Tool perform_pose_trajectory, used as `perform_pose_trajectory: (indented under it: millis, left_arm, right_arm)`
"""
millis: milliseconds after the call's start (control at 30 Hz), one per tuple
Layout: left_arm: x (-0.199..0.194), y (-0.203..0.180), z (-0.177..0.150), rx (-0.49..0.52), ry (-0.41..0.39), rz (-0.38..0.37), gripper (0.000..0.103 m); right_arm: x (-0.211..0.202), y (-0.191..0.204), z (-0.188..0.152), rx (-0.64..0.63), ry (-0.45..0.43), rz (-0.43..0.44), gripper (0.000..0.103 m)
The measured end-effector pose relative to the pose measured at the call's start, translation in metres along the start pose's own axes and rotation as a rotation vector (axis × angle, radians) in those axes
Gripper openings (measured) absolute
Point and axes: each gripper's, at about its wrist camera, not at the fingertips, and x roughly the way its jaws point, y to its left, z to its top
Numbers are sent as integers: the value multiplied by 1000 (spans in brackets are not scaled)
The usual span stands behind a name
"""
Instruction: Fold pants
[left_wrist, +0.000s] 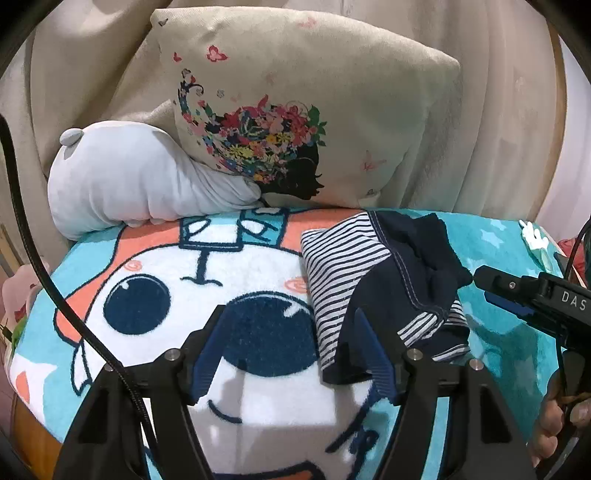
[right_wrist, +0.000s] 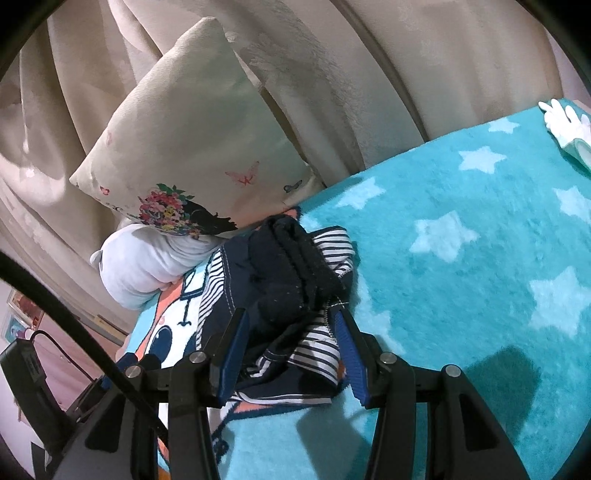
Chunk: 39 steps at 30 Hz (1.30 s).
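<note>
Lay folded into a compact bundle on the cartoon-print blanket (left_wrist: 229, 273): striped pants (left_wrist: 343, 280), navy and white, with a dark navy waistband section bunched on top. Sat toward the right half of the blanket, where the white dog-face print met the turquoise star-patterned area (right_wrist: 461, 236).

Hovered low over the dog's nose print, just left of the bundle: left gripper (left_wrist: 291, 350), jaws spread wide and holding nothing. Overlapped the near corner of the pants in the left wrist view with its right blue-padded finger, though contact could not be told.

Reached in from the right side: right gripper (right_wrist: 291, 332), jaws parted on either side of the bundle's dark bunched fabric. Stood close beside the cloth with both blue pads (right_wrist: 232, 354), yet whether pressing it could not be told. Showed in the left wrist view as a black tip at the pants' right edge.

Leaned behind the pants against beige curtains (left_wrist: 461, 122): a cream pillow (left_wrist: 295, 92) printed with a flower-haired silhouette and butterflies. Rested partly on a white plush toy (left_wrist: 129, 184) lying at the blanket's far left edge. Lay at the blanket's far right corner: a small white and pale green object (right_wrist: 565, 122), too unclear to name.
</note>
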Motion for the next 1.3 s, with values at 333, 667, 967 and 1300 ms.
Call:
perform_pose_trajectory:
  millis: [333,667,967,1300]
  left_arm:
    - [21,1,1,-10,42,15,69]
    - [36,8,3,-42,72,21,69]
    - [61,37,5,-197,158,-122,70]
    - [113,53,12,-424,282,-444,70]
  right_arm:
    - [8,-14,5,21,8,-7,52]
    - [14,-19,10,6,12,-10,54]
    - [22,-33,14,56,26,5,55]
    - [65,-48,41,174,170,123,57]
